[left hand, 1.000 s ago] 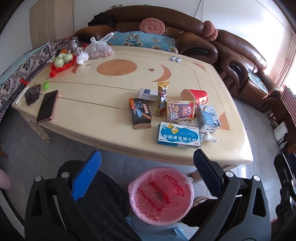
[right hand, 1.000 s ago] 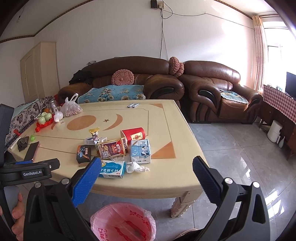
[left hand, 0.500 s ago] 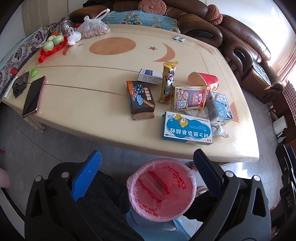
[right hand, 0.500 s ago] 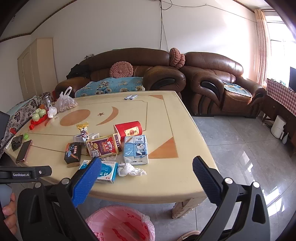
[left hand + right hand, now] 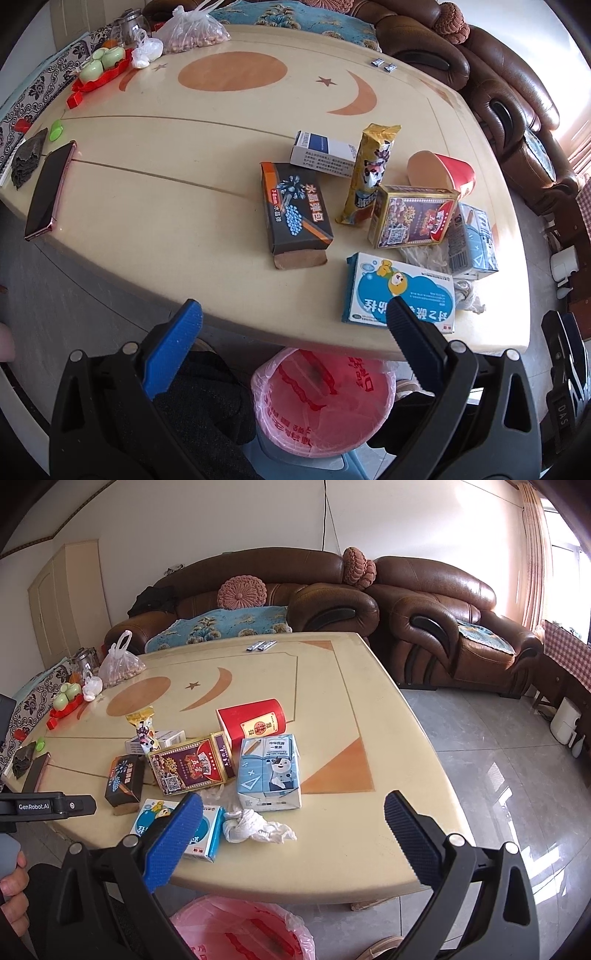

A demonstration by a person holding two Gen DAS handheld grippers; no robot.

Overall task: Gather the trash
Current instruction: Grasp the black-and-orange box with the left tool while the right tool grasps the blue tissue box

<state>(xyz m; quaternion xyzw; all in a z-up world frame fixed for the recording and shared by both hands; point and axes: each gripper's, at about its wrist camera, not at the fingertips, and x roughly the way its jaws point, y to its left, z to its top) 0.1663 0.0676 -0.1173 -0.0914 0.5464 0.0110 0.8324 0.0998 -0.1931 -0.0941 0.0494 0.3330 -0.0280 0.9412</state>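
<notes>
My left gripper (image 5: 291, 317) and right gripper (image 5: 293, 812) both hold their fingers wide over the table (image 5: 332, 686) edge, the pink-lined bin (image 5: 321, 402) just below it.

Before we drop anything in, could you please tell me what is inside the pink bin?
The pink bin holds only its red-printed liner, with a dark smudge at the bottom. The table edge and the left gripper hide some of its rim.
</notes>
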